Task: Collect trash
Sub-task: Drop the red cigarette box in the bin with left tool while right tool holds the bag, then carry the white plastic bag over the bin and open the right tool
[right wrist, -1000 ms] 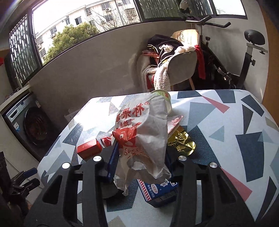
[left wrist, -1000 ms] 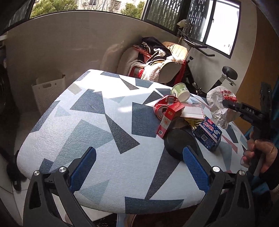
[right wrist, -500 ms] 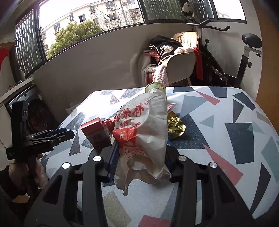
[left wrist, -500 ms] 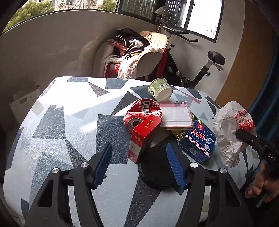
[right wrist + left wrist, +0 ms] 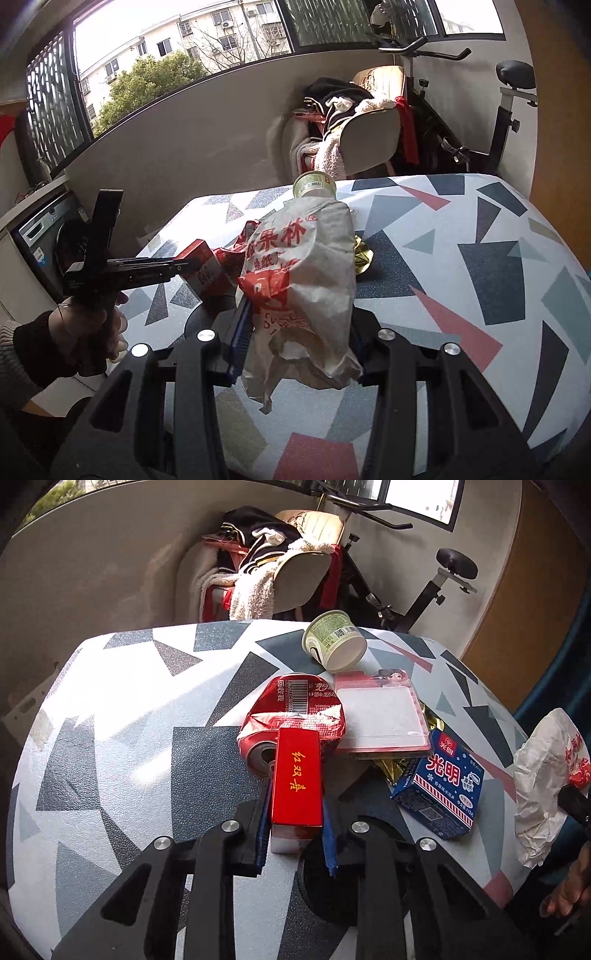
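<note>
My left gripper (image 5: 295, 805) is shut on a red cigarette box (image 5: 295, 779), whose far end rests against a crushed red can (image 5: 295, 705) on the patterned table (image 5: 129, 720). Beside the can lie a clear plastic package (image 5: 380, 716), a tipped paper cup (image 5: 334, 642), a blue milk carton (image 5: 439, 786), a gold foil wrapper (image 5: 399, 768) and a black round lid (image 5: 332, 886). My right gripper (image 5: 299, 325) is shut on a crumpled white paper bag (image 5: 303, 269) with red print, held above the table. In the right wrist view the left gripper (image 5: 184, 264) meets the red box (image 5: 201, 266).
Behind the table stand a chair (image 5: 295, 576) piled with clothes and an exercise bike (image 5: 443, 576). A washing machine (image 5: 40, 236) sits beyond the table's left side. The right half of the table (image 5: 480, 277) carries only its pattern.
My left gripper has moved in over the trash pile and gone from wide open to shut on the red box. The right gripper has shifted a little, still holding the bag.
</note>
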Motion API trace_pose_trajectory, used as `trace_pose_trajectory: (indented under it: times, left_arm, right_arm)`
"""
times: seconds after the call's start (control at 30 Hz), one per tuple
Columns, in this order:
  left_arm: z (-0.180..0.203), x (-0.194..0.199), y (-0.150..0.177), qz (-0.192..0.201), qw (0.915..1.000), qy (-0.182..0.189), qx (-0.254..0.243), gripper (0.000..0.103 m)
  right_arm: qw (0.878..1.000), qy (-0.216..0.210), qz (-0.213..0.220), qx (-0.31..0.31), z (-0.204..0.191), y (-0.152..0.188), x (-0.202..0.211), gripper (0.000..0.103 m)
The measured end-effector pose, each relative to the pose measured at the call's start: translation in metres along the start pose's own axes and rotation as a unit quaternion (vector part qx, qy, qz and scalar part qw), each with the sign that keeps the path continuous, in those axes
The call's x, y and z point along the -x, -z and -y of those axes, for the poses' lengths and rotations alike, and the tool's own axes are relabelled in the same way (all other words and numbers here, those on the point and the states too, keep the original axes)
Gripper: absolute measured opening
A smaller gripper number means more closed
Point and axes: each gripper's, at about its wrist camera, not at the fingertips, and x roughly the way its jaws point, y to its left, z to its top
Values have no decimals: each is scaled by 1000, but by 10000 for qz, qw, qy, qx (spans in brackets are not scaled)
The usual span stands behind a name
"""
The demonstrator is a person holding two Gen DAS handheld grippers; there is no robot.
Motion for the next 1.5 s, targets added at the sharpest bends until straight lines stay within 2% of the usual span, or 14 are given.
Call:
trace_pose_trajectory:
  times: [0.13, 0.43, 0.67, 0.97, 1.1, 1.33, 1.37, 1.4, 1.5]
  left_arm:
    - [-8, 15, 9, 106, 9998, 106, 132, 22]
    - [3, 74, 17, 344, 9986, 350, -195, 22]
    - [18, 116, 49, 430, 9969, 646, -134, 22]
    - [39, 144, 123, 120, 9947, 1021, -17, 23]
    - [46, 141, 154, -126, 9949, 996, -75, 22]
    - [61, 138, 184, -383, 9930, 1101, -184, 23]
    - [62, 137, 185, -399, 9926, 1125, -217, 30]
    - [64, 138, 185, -378, 9928, 1105, -251, 47]
    - [65, 145, 184, -148, 9934, 1077, -374, 80]
  right_arm:
    - [9999, 92, 55, 78, -1, 2, 7, 45]
    - [9999, 13, 95, -118, -2, 6, 24, 45]
    - [10000, -32, 17, 9, -14, 12, 35, 45]
    - [9999, -50, 43, 96, -22, 20, 50, 45]
    - [9999, -92, -12, 96, -25, 26, 51, 45]
    - [9998, -106, -109, 143, -28, 36, 55, 45]
    - [9998, -109, -122, 134, -28, 37, 55, 45]
    - [9998, -113, -134, 126, -28, 38, 55, 45]
    - [9997, -111, -159, 137, -29, 41, 56, 45]
